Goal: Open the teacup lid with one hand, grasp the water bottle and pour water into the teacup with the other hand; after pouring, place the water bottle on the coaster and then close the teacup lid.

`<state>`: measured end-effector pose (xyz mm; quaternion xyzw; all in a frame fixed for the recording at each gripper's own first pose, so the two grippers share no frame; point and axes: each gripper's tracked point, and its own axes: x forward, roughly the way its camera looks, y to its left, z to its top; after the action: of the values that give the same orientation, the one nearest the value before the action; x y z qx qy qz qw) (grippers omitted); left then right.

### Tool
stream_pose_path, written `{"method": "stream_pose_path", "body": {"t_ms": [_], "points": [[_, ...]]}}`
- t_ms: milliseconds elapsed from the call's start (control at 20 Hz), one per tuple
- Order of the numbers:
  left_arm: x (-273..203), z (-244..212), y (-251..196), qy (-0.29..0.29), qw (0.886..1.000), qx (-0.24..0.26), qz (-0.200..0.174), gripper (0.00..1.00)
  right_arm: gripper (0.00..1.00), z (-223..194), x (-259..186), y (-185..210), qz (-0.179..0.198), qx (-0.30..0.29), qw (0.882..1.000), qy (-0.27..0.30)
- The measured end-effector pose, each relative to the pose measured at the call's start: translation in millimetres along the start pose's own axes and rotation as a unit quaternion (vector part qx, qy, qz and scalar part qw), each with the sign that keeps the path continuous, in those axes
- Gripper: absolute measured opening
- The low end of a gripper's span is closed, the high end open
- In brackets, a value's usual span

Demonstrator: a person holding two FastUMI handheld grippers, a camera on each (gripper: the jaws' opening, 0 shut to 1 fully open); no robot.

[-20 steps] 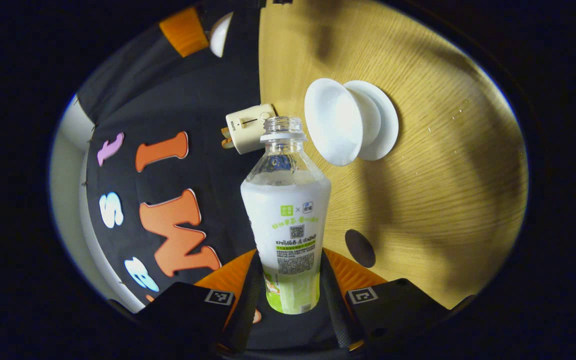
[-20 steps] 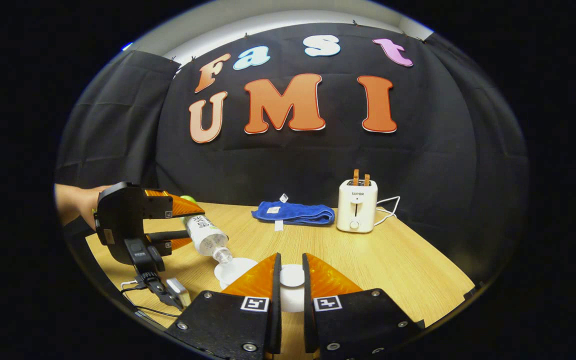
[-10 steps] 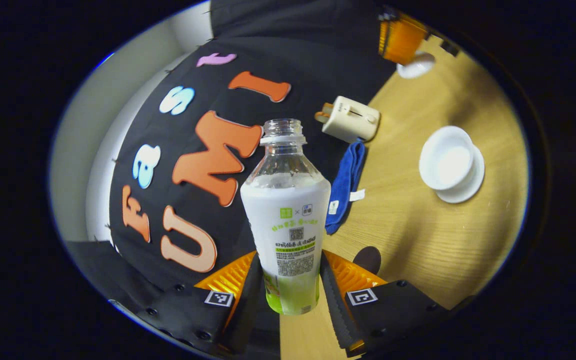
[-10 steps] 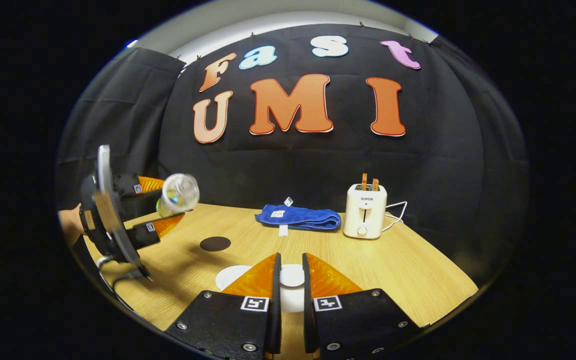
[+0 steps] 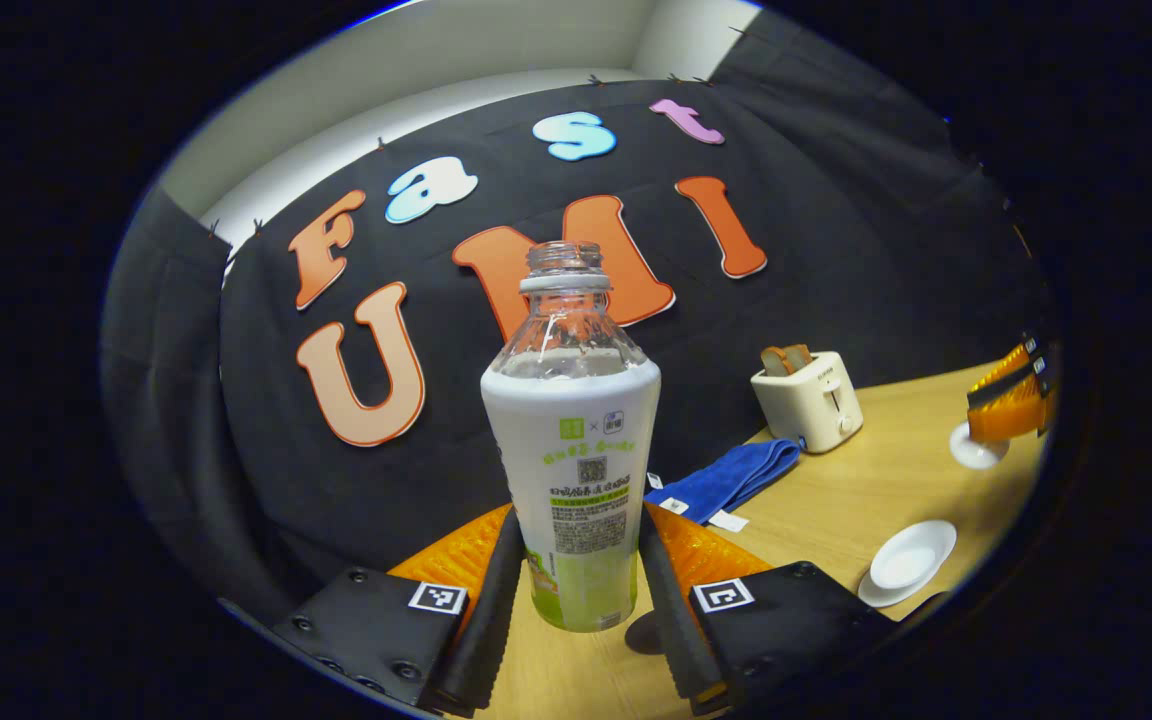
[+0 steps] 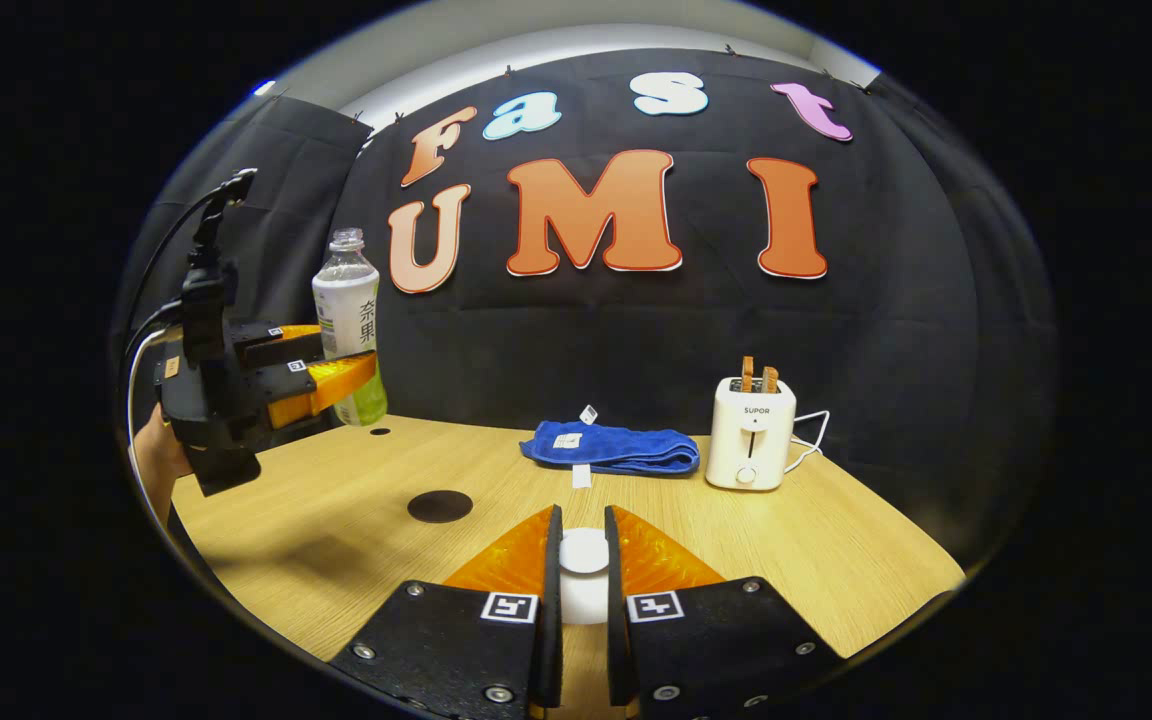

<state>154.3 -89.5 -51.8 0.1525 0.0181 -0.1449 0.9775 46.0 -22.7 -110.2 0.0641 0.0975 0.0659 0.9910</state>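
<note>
My left gripper (image 5: 578, 535) is shut on the lower part of the water bottle (image 5: 571, 440), which stands upright, uncapped, with water up to its shoulder. In the right gripper view this bottle (image 6: 346, 325) hangs high over the table's left side, above and behind the dark round coaster (image 6: 439, 506). A dark edge of the coaster (image 5: 639, 636) peeks out beside the bottle's base. The open white teacup (image 5: 908, 556) sits on its saucer at the lower right. My right gripper (image 6: 581, 530) is shut on the knob of the white teacup lid (image 6: 584, 552), held above the table.
A white toaster (image 6: 754, 432) with two slices stands at the back right, its cable trailing right. A folded blue towel (image 6: 611, 450) lies beside it. A hand (image 6: 151, 452) holds the left gripper at the wooden table's (image 6: 786, 540) left edge.
The bottle swung from tipped mouth-down over the teacup back to upright, and the left gripper carried it up and away to the left. The right gripper kept the lid still.
</note>
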Motion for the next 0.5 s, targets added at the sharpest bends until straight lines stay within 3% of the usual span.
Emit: {"method": "stream_pose_path", "body": {"t_ms": [150,200,250,500], "points": [[21.8,-12.1,-0.3,0.003,0.998,-0.070,-0.009,0.67,0.18,-1.3,8.9,3.2,0.004,0.005,1.000,-0.001],[28.2,-20.5,-2.3,0.006,0.996,-0.091,-0.012,0.64,0.18,-0.9,10.2,3.6,0.004,0.007,1.000,-0.001],[32.9,-28.2,-8.1,0.009,0.993,-0.112,-0.020,0.67,0.18,-2.7,13.0,4.7,0.008,0.010,1.000,0.000],[47.8,-61.1,-19.5,0.030,0.978,-0.204,-0.031,0.66,0.18,-8.4,22.2,-6.6,0.001,0.005,1.000,0.005]]}}
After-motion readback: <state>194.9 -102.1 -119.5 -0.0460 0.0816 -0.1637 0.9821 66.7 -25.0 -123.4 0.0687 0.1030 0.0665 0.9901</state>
